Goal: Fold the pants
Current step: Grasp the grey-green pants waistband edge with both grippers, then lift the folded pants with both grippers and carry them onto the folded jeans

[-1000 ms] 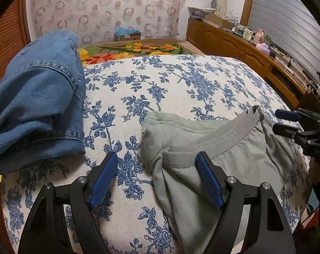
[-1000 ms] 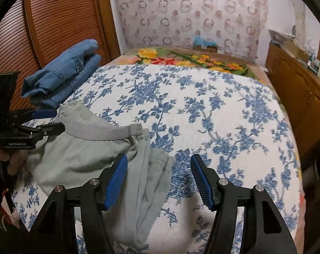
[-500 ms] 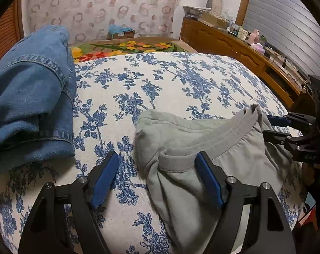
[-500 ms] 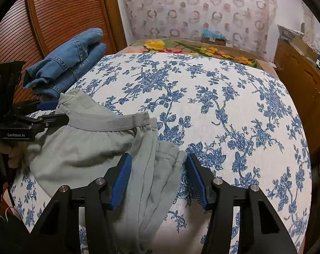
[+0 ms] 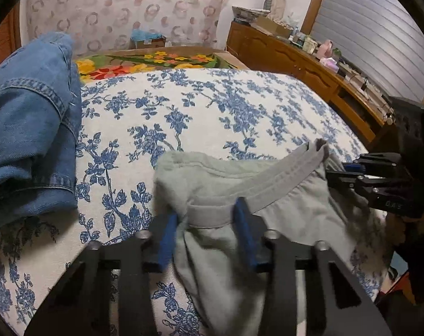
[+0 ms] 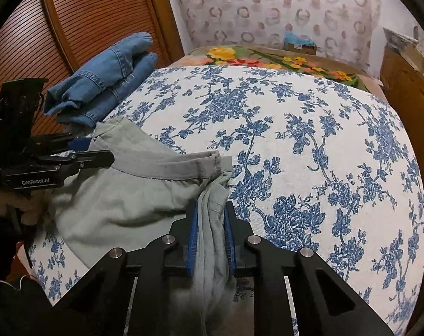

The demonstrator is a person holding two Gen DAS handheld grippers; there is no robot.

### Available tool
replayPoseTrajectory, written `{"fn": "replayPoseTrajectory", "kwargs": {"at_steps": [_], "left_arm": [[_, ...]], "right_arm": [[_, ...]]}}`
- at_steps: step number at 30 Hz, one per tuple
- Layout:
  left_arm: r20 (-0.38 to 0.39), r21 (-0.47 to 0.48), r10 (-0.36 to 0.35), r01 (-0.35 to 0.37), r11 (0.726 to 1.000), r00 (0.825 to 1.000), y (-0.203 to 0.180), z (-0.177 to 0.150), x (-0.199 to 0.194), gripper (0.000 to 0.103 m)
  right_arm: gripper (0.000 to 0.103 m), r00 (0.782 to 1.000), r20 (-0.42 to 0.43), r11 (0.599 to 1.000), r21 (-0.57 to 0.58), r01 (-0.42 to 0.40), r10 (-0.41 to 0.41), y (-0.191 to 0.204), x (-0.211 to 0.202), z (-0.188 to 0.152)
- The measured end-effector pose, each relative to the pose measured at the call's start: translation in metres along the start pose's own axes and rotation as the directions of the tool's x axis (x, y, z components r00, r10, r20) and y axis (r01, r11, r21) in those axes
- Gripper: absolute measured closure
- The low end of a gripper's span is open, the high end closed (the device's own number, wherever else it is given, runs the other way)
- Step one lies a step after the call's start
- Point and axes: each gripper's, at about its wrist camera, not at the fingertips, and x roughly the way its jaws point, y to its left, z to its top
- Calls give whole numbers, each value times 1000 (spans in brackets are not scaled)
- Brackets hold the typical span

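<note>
Grey pants [image 5: 282, 207] lie crumpled on the near part of the bed, waistband [image 6: 167, 168] toward the far side. My left gripper [image 5: 206, 229] holds the left end of the waistband; its jaws are closing and the blue pads pinch the bunched cloth. My right gripper [image 6: 211, 224] is at the other side, jaws closing tight on a gathered fold of the pants [image 6: 113, 196] just below the waistband's right end. Each gripper shows in the other's view: the right gripper [image 5: 343, 172] at the pants' right edge, the left gripper [image 6: 91, 148] at their left edge.
The bed cover [image 5: 212, 106] is white with blue flowers. Folded blue jeans [image 5: 29, 128] lie at its left edge by a slatted wooden door [image 6: 85, 14]. A flowered blanket [image 5: 144, 61] lies at the far end. A cluttered wooden dresser [image 5: 310, 64] runs along the right.
Both grippers stood open over the pants. The left has narrowed onto the waistband end. The right has eased forward and closed on the gathered fold.
</note>
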Motion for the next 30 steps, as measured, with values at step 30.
{"fn": "replayPoseTrajectory", "kwargs": {"at_steps": [30], "left_arm": [[302, 14, 149, -161, 987, 942, 21, 75, -123, 86]], "right_arm": [[88, 949, 302, 976, -215, -21, 87, 49, -66, 95]]}}
